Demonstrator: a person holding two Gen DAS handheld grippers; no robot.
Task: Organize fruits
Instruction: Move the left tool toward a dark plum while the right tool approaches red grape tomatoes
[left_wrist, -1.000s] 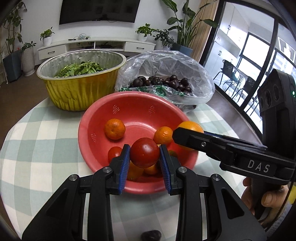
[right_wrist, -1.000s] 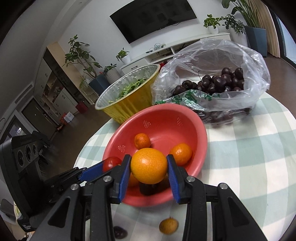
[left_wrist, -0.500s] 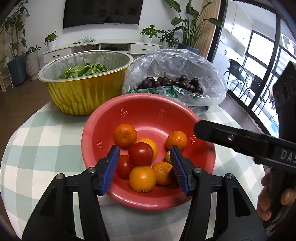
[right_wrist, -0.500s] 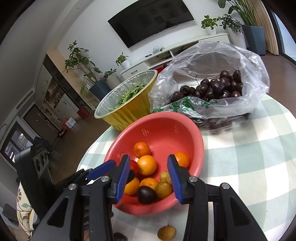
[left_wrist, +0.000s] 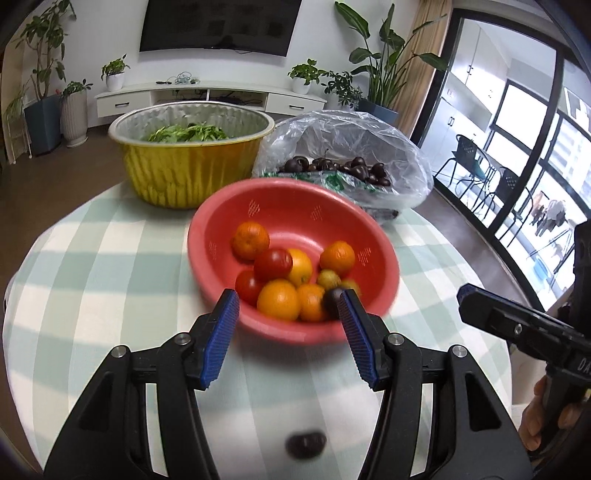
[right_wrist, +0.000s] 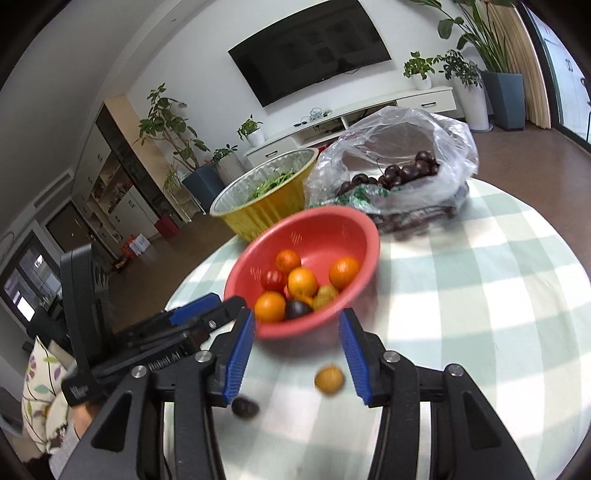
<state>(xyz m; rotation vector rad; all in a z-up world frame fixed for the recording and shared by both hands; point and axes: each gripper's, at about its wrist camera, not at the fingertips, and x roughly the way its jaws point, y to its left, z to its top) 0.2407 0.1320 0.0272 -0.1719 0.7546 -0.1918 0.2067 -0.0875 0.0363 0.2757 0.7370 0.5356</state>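
Observation:
A red bowl (left_wrist: 221, 236) (right_wrist: 332, 229) sits mid-table and holds several oranges, two tomatoes (left_wrist: 272, 264) and a dark plum (right_wrist: 297, 309). My left gripper (left_wrist: 290, 334) is open and empty, just short of the bowl's near rim. My right gripper (right_wrist: 297, 350) is open and empty, also short of the bowl. A small yellow fruit (right_wrist: 328, 380) and a dark plum (right_wrist: 245, 407) (left_wrist: 306, 445) lie on the checked cloth near me.
A gold foil bowl of greens (left_wrist: 184, 162) stands behind the red bowl on the left. A clear plastic bag of dark cherries (left_wrist: 343, 162) lies behind on the right. The round table's edge (right_wrist: 576, 350) curves close on the right.
Both grippers opened: the left let a tomato and the right an orange drop into the red bowl. Both then drew back from the bowl.

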